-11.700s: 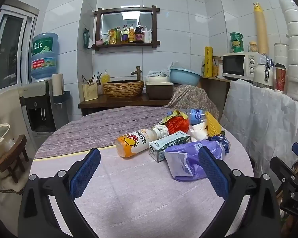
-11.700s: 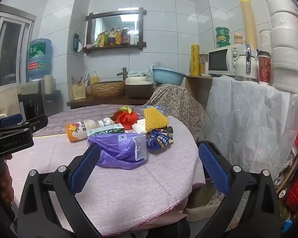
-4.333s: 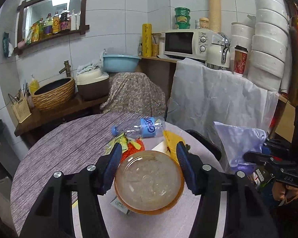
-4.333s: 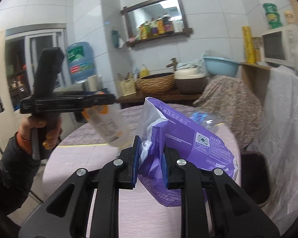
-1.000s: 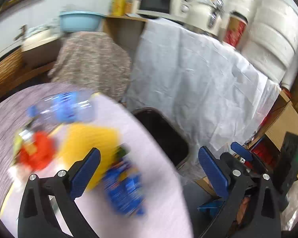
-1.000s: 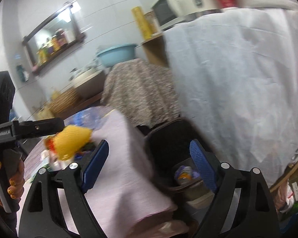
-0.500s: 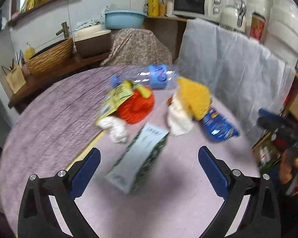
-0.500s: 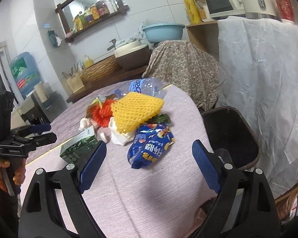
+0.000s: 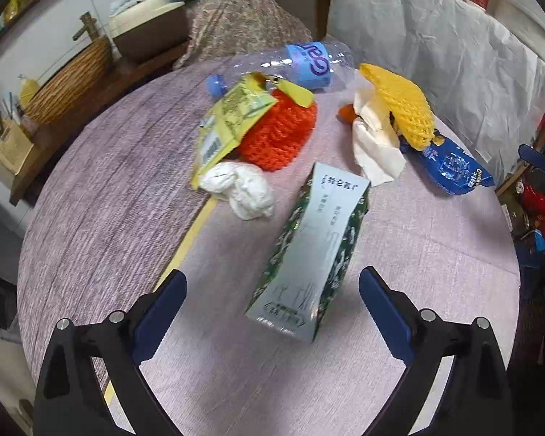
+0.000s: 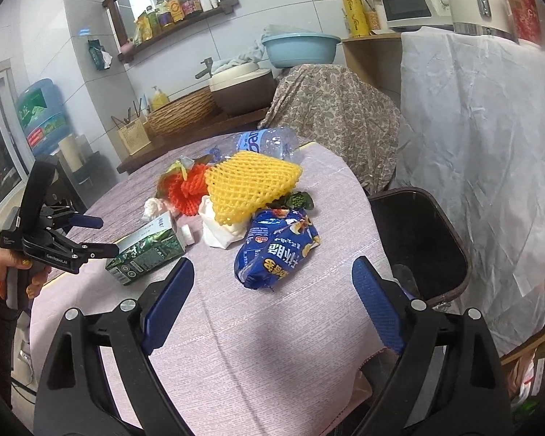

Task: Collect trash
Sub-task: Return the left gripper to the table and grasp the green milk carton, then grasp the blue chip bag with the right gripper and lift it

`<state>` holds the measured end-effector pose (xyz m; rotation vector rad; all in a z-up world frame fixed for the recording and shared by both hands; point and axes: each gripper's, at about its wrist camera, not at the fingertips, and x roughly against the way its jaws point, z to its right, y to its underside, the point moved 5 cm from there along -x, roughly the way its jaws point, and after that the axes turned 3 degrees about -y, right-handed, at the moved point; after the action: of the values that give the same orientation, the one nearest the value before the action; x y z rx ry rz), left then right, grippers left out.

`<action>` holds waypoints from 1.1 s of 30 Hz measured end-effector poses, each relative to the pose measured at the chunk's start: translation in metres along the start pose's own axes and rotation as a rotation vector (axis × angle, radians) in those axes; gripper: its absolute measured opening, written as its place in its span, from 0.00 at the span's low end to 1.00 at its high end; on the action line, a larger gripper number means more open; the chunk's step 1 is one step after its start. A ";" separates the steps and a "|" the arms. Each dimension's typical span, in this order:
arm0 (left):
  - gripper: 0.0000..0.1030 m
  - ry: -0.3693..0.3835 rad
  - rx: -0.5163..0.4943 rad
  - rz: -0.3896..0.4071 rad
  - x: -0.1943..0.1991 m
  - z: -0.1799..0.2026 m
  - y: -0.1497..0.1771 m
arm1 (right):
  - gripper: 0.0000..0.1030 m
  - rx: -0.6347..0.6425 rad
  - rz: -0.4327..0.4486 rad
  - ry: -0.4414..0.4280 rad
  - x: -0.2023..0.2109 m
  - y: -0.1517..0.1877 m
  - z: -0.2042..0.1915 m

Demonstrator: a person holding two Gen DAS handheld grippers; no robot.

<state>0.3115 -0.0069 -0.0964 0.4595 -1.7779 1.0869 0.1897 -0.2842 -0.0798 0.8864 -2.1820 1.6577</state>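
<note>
Trash lies on a round table: a green-and-white carton, a crumpled white tissue, a red foam net, a yellow packet, a clear plastic bottle, a yellow foam net, white paper and a blue snack bag. My left gripper is open, its jaws either side of the carton's near end. My right gripper is open and empty, just short of the snack bag.
A black trash bin stands beside the table's right edge, below a white sheet. Behind the table are a patterned cloth-covered object, a wooden counter with a wicker basket, and a water dispenser at the left.
Earlier the left gripper held an orange bottle and the right a purple bag; both are now open and empty. In the last half second the left gripper closed in on the carton.
</note>
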 end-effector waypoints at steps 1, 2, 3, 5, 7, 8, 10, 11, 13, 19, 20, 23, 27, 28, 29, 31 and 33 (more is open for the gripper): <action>0.90 0.009 -0.006 -0.010 -0.003 0.003 -0.001 | 0.85 -0.003 -0.003 -0.001 -0.001 0.001 0.001; 0.88 0.015 -0.017 -0.023 -0.007 0.007 -0.003 | 0.85 -0.006 -0.007 -0.003 -0.002 0.001 0.001; 0.86 0.013 -0.027 -0.036 -0.011 0.009 -0.005 | 0.85 -0.005 -0.013 -0.001 -0.004 0.002 0.002; 0.78 0.011 -0.052 -0.075 -0.021 0.016 -0.006 | 0.85 0.004 -0.025 0.002 -0.007 0.003 0.002; 0.72 0.018 -0.070 -0.110 -0.031 0.022 -0.006 | 0.85 0.012 -0.037 0.002 -0.010 0.003 0.001; 0.70 0.022 -0.078 -0.124 -0.035 0.025 -0.006 | 0.85 0.015 -0.045 -0.003 -0.013 0.004 0.000; 0.67 0.000 -0.104 -0.141 -0.043 0.030 -0.005 | 0.85 0.021 -0.067 -0.010 -0.020 0.004 -0.001; 0.62 -0.012 -0.113 -0.142 -0.045 0.032 -0.005 | 0.85 0.027 -0.073 -0.008 -0.023 0.004 -0.002; 0.57 -0.003 -0.106 -0.139 -0.046 0.035 -0.006 | 0.85 0.046 -0.096 -0.003 -0.033 0.005 -0.005; 0.53 0.020 -0.075 -0.116 -0.043 0.037 -0.003 | 0.85 0.053 -0.135 0.018 -0.063 -0.001 -0.009; 0.53 0.026 -0.066 -0.114 -0.043 0.037 -0.002 | 0.85 0.049 -0.135 0.023 -0.066 -0.004 -0.008; 0.51 0.042 -0.048 -0.103 -0.041 0.036 0.001 | 0.84 0.042 -0.151 0.051 -0.079 -0.008 -0.006; 0.50 0.051 -0.034 -0.089 -0.036 0.038 0.007 | 0.54 -0.012 -0.224 0.012 -0.100 0.003 0.001; 0.50 0.054 -0.030 -0.085 -0.034 0.040 0.009 | 0.39 -0.026 -0.234 0.006 -0.103 0.007 0.003; 0.50 0.061 -0.026 -0.082 -0.033 0.041 0.011 | 0.29 -0.045 -0.229 -0.015 -0.103 0.010 0.005; 0.50 0.074 -0.020 -0.076 -0.032 0.043 0.012 | 0.22 -0.068 -0.210 -0.049 -0.100 0.014 0.008; 0.50 0.090 -0.011 -0.068 -0.031 0.045 0.014 | 0.18 -0.075 -0.202 -0.067 -0.094 0.017 0.008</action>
<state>0.2920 -0.0419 -0.1357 0.4542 -1.6769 1.0344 0.2540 -0.2596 -0.1461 1.1148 -2.1019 1.4625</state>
